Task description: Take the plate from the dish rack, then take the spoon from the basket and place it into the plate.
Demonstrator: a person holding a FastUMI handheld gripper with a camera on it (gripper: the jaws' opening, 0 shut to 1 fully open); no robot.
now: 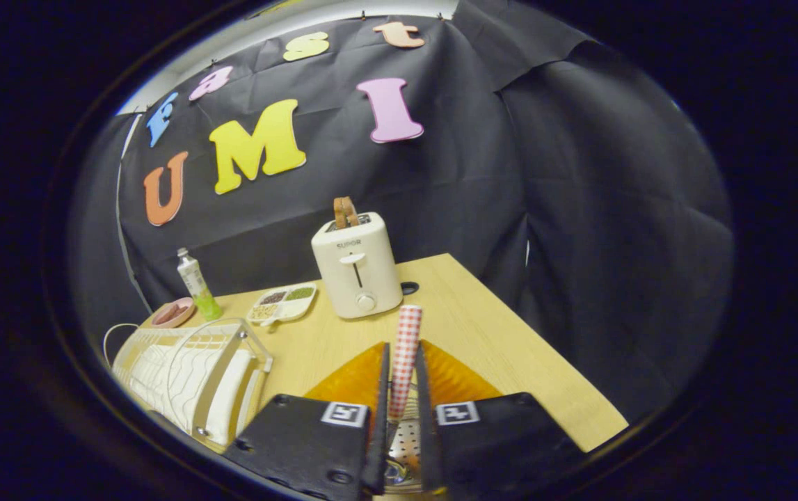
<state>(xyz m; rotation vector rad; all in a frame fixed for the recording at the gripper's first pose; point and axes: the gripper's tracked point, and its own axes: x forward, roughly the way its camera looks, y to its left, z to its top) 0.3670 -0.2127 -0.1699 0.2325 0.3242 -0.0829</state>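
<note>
Claw (404, 390) grips the spoon (404, 351), handle pointing up and away.
Toaster (357, 268) stands beyond; rack (190, 372) lies left on the tabletop (510, 348).

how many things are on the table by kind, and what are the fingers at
Racks: 1, dish rack
Appliances: 1, toaster
Bottles: 1, bottle
Dishes: 2, pink bowl, divided tray
Cutlery: 1, spoon, gripper fingers shut on its checked handle
Total: 6

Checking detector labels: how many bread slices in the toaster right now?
1. A single bread slice sticks up from the toaster, beyond the gripper, whose fingers are shut on the checked spoon handle. The slot beside it looks empty, though its inside is hidden.
</note>
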